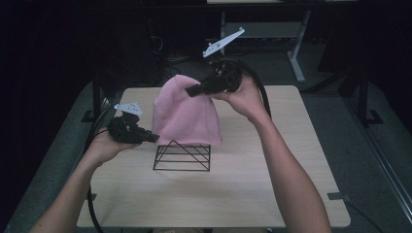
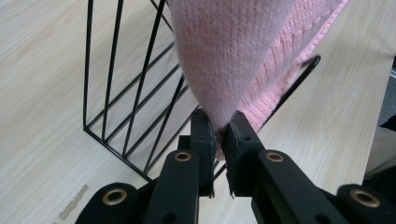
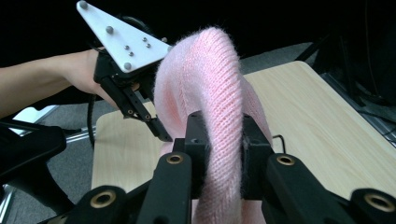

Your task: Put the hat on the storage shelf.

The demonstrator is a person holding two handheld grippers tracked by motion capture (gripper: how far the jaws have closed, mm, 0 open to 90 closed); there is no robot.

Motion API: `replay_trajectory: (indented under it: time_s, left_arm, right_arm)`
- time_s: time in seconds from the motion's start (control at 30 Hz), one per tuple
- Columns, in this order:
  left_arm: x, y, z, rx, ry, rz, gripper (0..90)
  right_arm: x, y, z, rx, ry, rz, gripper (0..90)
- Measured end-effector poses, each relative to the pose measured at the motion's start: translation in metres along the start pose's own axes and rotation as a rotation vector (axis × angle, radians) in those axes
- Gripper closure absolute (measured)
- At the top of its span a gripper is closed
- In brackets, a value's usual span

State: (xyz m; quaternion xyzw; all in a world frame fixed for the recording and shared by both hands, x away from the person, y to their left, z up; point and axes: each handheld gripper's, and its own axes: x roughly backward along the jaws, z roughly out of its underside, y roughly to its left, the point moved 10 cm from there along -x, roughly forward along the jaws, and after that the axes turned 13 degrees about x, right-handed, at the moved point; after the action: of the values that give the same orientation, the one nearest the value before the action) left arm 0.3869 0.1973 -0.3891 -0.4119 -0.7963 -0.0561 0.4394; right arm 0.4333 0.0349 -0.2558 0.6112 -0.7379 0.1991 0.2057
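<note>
Above the pale wooden table [image 1: 272, 194], I held a pink knitted cap [image 1: 187, 114] stretched between both tools.

My left tool [image 1: 154, 138] was clenched on the cap's lower corner, just beside the black wire rack [image 1: 182, 156] standing on the table. My right tool [image 1: 190, 90] gripped a bunched fold at the cap's top, raised higher than the left. The cap hung over the rack; whether its hem touched the wire I could not tell.

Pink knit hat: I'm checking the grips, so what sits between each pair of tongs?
Knit fabric only. The left tongs pinch a corner of the pink knit hat in the left gripper view; the right tongs clamp a thick fold in the right gripper view.
</note>
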Motion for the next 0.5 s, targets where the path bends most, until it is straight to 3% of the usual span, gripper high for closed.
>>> replay_trajectory:
  time_s: [0.33, 0.5]
  left_arm:
    - [-0.001, 0.006, 0.015, 0.007, 0.007, -0.015, 83.1]
    - [-0.002, 0.009, 0.02, 0.018, 0.007, -0.016, 83.1]
  right_arm:
    - [-0.014, 0.015, 0.001, 0.031, -0.003, -0.041, 76.7]
    - [-0.019, 0.018, 0.005, 0.022, -0.005, -0.054, 76.6]
